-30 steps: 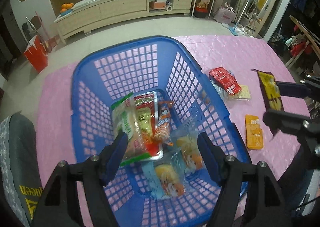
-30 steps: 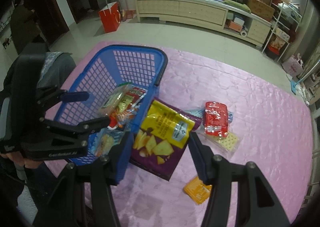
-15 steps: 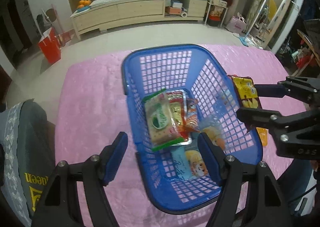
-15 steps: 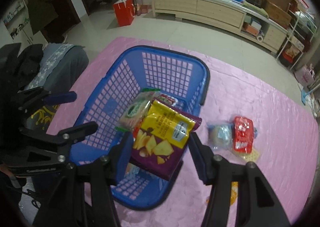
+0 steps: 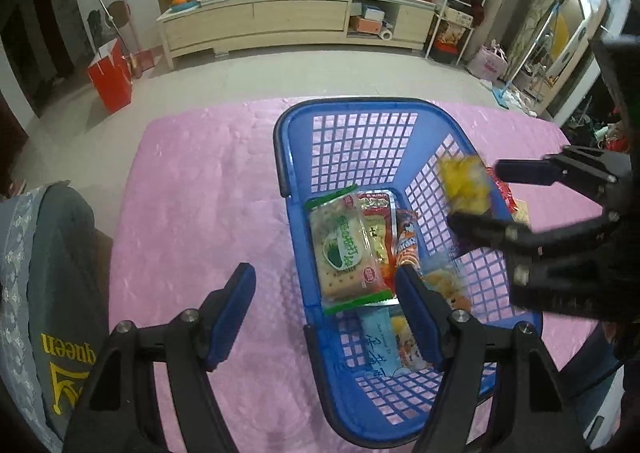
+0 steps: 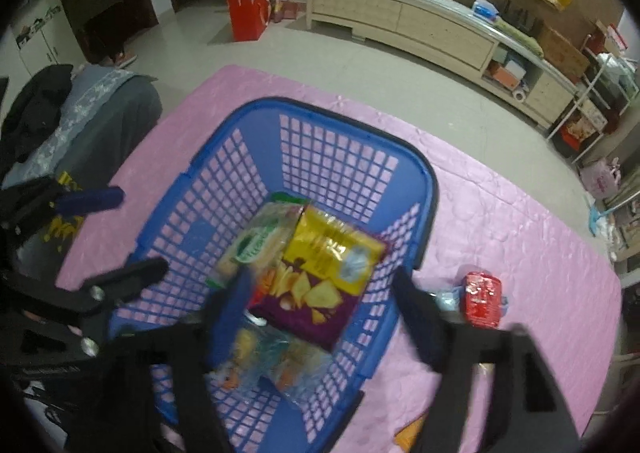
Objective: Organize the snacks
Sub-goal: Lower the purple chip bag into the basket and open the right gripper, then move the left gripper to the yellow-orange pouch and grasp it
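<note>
A blue lattice basket (image 5: 280, 149) (image 6: 432, 189) stands on the pink table cover. It holds a green cracker pack (image 5: 344, 249), a red-orange packet and clear bags of small cakes. My right gripper (image 6: 322, 301) hovers over the basket with its jaws opening. The yellow-and-purple chip bag (image 6: 324, 265) (image 5: 464, 185) lies loose between them, above the other snacks, and neither pad presses on it. My left gripper (image 5: 326, 309) stands open and empty over the basket's near-left rim.
A red packet (image 6: 482, 295) and a clear bag lie on the pink cover (image 5: 192, 193) right of the basket. An orange packet (image 6: 412, 433) lies nearer. A grey garment with yellow lettering (image 5: 48, 293) hangs at the table's left edge. Floor and a long cabinet lie beyond.
My right gripper carried the chip bag from the table to above the basket, then spread its jaws and let it go. My left gripper slid left, from over the basket's middle to its rim.
</note>
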`<control>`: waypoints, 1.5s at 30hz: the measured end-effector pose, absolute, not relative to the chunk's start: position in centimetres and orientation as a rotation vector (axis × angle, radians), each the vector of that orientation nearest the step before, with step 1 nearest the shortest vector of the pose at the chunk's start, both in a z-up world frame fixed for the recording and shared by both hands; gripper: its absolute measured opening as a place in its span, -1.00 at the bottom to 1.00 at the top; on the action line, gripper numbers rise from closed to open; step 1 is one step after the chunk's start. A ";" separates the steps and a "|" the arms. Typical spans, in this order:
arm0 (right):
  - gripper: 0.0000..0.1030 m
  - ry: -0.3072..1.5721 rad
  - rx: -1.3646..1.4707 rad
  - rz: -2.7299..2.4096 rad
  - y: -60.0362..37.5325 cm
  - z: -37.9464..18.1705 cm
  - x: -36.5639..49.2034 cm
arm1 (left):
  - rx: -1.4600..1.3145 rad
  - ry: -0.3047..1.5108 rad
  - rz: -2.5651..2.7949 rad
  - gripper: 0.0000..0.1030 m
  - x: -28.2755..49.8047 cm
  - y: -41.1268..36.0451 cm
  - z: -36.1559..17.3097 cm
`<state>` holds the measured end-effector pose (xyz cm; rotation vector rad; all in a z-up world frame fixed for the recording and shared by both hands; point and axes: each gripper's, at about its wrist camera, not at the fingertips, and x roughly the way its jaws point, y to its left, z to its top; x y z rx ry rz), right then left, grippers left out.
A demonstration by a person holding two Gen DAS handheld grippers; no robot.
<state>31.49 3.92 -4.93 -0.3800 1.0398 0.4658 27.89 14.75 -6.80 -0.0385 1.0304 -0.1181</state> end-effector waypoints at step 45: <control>0.69 1.094 -0.073 0.194 -25.1 -5.2 20.0 | 0.183 1.010 -0.472 0.56 22.5 -14.5 -7.3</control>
